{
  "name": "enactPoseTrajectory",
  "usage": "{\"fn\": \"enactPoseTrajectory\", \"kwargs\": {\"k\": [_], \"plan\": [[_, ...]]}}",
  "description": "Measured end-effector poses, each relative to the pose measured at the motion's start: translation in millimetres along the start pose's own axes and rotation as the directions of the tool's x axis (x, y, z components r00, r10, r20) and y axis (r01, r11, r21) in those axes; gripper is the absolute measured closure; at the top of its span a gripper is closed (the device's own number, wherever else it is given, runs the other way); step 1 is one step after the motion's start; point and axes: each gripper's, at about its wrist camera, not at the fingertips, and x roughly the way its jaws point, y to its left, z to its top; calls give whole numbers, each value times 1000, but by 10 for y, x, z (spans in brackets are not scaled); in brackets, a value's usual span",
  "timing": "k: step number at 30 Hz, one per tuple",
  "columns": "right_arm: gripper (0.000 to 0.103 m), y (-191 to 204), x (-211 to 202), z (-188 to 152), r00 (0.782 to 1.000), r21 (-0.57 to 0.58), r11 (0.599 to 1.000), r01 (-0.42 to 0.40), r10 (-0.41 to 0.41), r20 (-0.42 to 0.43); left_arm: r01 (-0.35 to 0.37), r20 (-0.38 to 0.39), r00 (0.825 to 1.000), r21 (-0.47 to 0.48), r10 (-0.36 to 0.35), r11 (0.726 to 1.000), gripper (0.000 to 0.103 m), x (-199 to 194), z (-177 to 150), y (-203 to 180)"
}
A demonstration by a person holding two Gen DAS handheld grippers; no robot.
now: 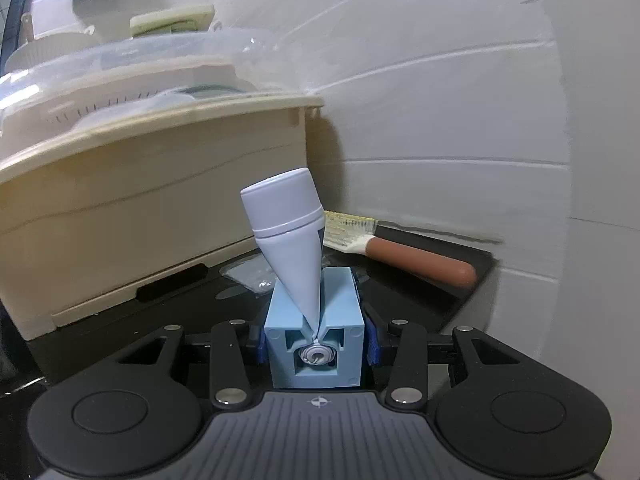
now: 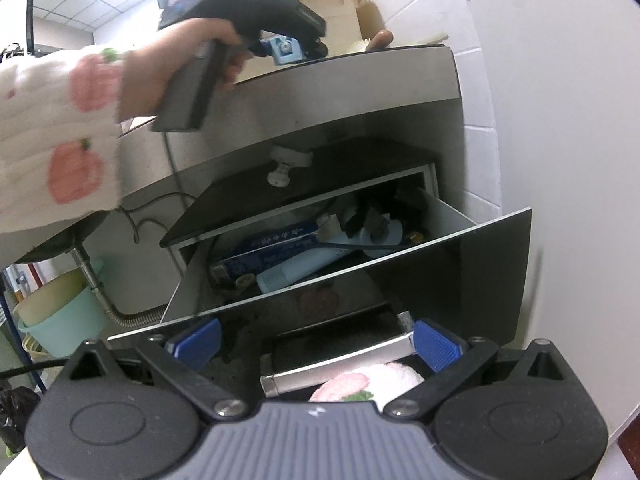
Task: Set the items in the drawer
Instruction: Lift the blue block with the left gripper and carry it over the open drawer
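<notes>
Left wrist: left gripper [image 1: 315,312] clamps squeezer w/ tube [image 1: 294,240]

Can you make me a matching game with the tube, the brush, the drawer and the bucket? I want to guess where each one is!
Things:
1. tube
2. brush
3. drawer
4. bucket

Places or states:
A. pulled open, full of things
B. lying on the black countertop
C. pinched in the left gripper
D. down low, under the counter

Pairs: 1-C, 2-B, 3-A, 4-D
</notes>
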Motion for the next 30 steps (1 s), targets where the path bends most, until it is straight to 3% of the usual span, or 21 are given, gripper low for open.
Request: {"fn": "enactPoseTrajectory", "kwargs": {"k": [10,18,23,30], "plan": [[0,76,29,8,1000,-41,999,13,-14,-13,105,4,994,2,-105,994,62,-786,-225,291],[0,150,69,4,999,-85,996,27,-29,-30,167,-45,985,21,-166,986,62,-1258,-551,483],[0,186,93,-1,998,-106,994,27,-32,-45,191,-99,978,71,-184,979,62,-1394,-801,456],[0,181,132,0,997,-106,994,24,-32,-71,215,-195,960,59,-200,975,62,-1266,-1146,454]]}}
